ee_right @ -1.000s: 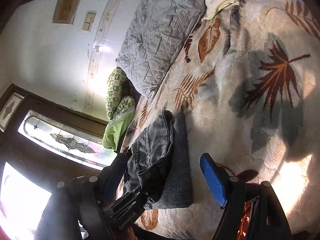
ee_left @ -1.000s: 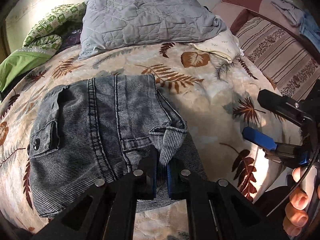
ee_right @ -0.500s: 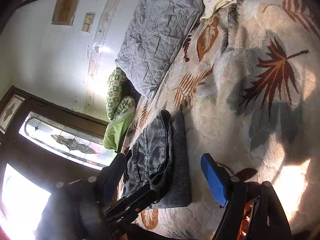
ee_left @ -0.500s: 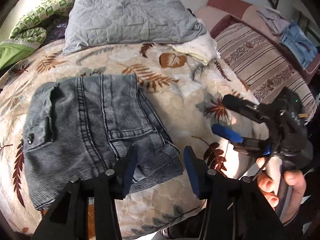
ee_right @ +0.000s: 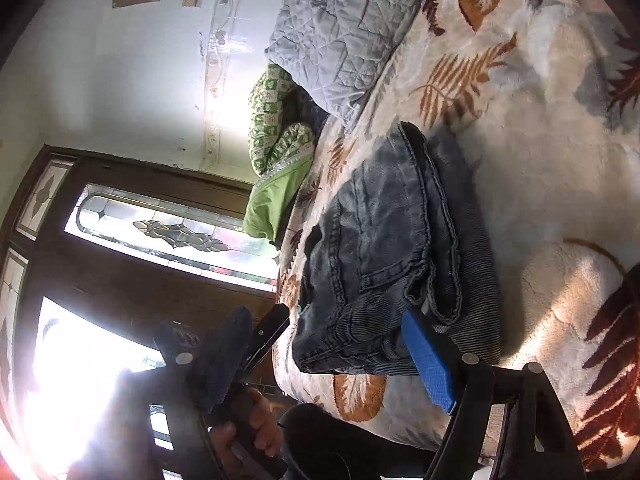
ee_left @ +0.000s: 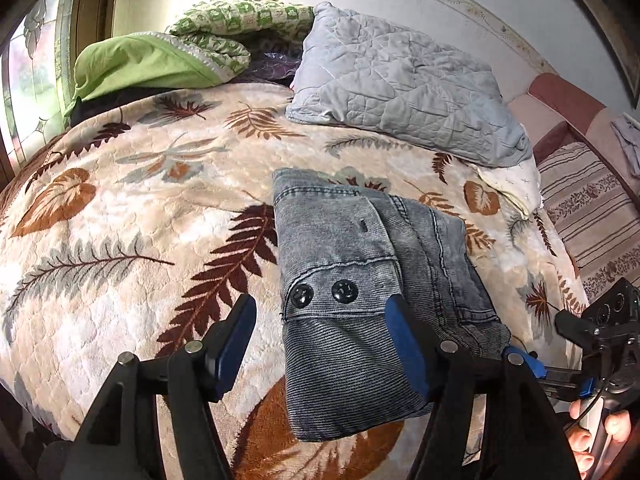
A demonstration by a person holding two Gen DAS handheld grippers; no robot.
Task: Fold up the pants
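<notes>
Moved since earlier frame: left gripper point(ee_left: 320, 336), 1.0 s ago clenched on the jeans' cuff, now released and shifted to the waistband end, fingers spread wide, holding nothing.
Item 1: jeans point(ee_left: 360, 280), grey-blue denim, folded into a compact stack, lying at centre right of the left wrist frame on the leaf-print blanket point(ee_left: 140, 220); 2 dark buttons point(ee_left: 322, 291) face up between the fingers.
Item 2: right gripper point(ee_right: 320, 344), released; its blue fingertip point(ee_right: 428, 356) is tucked between the stack's layers at the near corner.
Item 3: grey quilted pillow point(ee_left: 400, 88), upper right.
Item 4: green bedding point(ee_left: 152, 64), upper left.
</notes>
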